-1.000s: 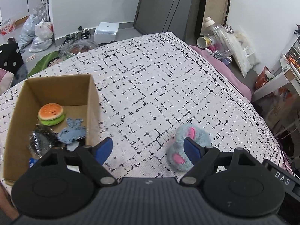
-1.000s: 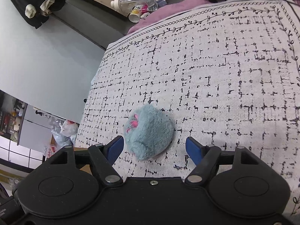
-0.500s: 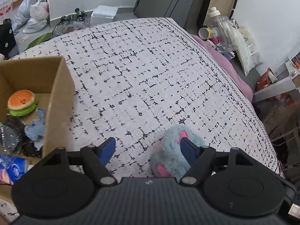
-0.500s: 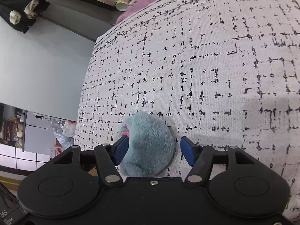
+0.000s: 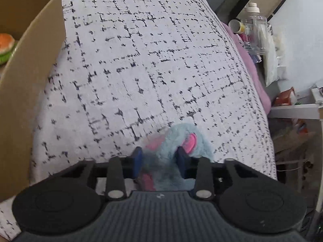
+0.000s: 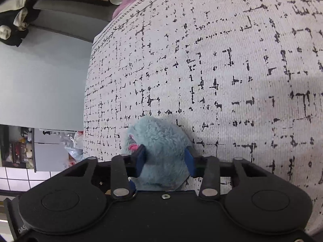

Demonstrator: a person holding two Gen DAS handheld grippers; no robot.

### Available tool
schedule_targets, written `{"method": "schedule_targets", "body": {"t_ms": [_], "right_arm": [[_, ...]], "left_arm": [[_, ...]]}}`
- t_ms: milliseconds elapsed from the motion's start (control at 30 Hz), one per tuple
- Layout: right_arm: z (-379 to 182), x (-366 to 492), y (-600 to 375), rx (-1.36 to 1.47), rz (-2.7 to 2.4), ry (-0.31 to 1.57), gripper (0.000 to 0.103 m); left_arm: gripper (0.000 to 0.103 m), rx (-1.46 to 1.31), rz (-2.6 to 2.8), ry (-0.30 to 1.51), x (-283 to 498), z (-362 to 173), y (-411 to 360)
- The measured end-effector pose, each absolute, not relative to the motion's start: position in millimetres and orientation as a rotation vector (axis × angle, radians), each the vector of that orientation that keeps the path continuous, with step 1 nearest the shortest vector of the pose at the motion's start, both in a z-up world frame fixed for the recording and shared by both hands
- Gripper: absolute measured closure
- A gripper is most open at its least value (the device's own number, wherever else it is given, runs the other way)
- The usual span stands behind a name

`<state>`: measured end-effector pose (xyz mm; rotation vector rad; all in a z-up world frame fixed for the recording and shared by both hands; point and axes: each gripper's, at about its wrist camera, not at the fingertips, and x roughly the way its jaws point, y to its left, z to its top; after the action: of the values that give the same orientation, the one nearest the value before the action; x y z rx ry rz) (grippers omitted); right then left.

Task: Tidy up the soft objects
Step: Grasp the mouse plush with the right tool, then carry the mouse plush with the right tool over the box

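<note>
Both claws are clamped on one blue plush toy (image 5: 177, 141) that lies on the patterned bedspread (image 5: 141, 60), near the bed's right edge in the left wrist view. The left gripper (image 5: 159, 161) has just been closing, and its blue pads now press into the fur on either side of the toy, near a pink ear that sticks up past the right pad. The right gripper (image 6: 165, 160) has also just been closing — its pads sink into the rounded fluffy body (image 6: 159, 141), which bulges between and beyond them.

Two grips on one small toy look like a matter of security: the fur is loose and compresses easily, so a single pinch might slip off.

The toy sits deep between the pads in both views, close against each tool's body rather than out at the fingertips, and it appears to rest on the bedspread, not lifted. The cardboard box (image 5: 30, 70) stands open to the left — a burger-shaped toy (image 5: 6, 46) already lies inside, so it is probably where this one belongs.
</note>
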<state>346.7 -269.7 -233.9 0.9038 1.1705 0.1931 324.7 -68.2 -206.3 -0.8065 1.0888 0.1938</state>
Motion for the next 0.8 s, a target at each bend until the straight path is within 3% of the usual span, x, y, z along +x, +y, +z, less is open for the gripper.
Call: {"method": "schedule_targets", "body": {"t_ms": [200,800], "right_arm": [[-217.8,333.0,-273.3,0.895,0.218,1.138,0.077],[-164.2,285.9,-262.2,0.877,0.27,1.038,0.078]], "left_arm": [[0.074,-0.79,0.182,1.062,314.5,-191.0,-74.0],[0.074,-0.761,0.147,0.968,259.0,-139.1,-64.8]]}}
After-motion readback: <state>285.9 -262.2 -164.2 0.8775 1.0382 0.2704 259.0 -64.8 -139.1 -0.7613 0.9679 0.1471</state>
